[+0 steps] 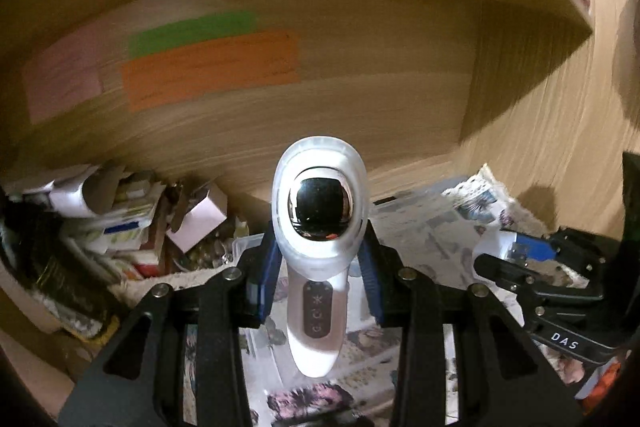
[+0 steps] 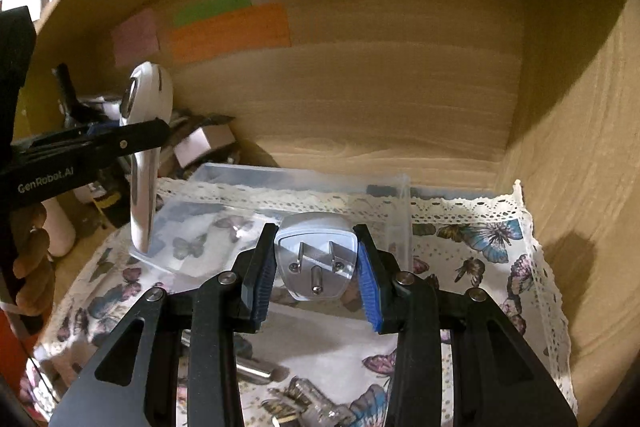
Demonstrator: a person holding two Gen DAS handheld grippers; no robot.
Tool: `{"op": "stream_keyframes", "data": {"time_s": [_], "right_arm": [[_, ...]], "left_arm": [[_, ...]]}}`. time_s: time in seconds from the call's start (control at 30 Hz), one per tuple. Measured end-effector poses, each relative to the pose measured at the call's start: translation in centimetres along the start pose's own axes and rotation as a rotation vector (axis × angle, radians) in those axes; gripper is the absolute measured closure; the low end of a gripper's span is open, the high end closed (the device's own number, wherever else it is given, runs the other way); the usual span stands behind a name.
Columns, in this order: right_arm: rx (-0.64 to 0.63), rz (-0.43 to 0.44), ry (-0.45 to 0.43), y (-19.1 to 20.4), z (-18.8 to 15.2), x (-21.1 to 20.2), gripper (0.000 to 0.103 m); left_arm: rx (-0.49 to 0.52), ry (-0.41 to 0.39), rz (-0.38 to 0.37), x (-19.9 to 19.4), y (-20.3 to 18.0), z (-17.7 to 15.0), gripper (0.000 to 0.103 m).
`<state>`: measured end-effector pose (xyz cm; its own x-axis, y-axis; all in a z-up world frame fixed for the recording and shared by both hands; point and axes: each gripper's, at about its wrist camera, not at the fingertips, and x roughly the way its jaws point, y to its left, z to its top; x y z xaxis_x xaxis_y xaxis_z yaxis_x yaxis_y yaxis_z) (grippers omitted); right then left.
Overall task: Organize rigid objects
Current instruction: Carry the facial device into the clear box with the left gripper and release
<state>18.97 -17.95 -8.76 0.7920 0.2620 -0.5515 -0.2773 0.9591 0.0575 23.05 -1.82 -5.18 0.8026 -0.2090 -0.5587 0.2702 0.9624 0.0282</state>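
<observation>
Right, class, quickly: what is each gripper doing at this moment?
Left gripper: closed on the white handheld device.
Right gripper: closed on the white plug adapter.

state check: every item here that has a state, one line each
left gripper: shut on white handheld device
white handheld device: held upright, off the surface
right gripper: shut on white plug adapter
white plug adapter: held, prongs facing camera
clear plastic bin: open, no lid on it
small white carton: flaps open

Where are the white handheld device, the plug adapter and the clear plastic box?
white handheld device (image 1: 319, 211): left wrist view, mirrored head.
plug adapter (image 2: 316, 259): right wrist view, pronged face.
clear plastic box (image 2: 304, 179): right wrist view, far rim.
</observation>
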Motion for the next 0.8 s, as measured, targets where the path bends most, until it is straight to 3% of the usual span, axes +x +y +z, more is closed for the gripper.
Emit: {"op": "stream_keyframes", "data": {"time_s": [0.23, 0.53, 0.67, 0.8], "right_arm": [[-0.011, -0.029, 0.081, -0.4, -0.6, 3.4, 0.069], [-0.011, -0.047, 0.143, -0.5, -0.8, 5.7, 0.069], [-0.013, -0.043, 0.162, -0.4, -1.1, 6.6, 0.069], [-0.021, -0.046, 0.160, -0.2, -1.2, 6.5, 0.068]], "left_arm": [[0.055, 0.104, -0.004, 4.5, -0.7, -1.3, 0.066], [0.056, 0.267, -0.092, 8.0, -1.1, -3.3, 0.066], [0.049, 0.281, -0.097, 8.1, -1.1, -3.5, 0.066], [0.048, 0.248, -0.098, 6.9, -1.1, -3.2, 0.066]]}}
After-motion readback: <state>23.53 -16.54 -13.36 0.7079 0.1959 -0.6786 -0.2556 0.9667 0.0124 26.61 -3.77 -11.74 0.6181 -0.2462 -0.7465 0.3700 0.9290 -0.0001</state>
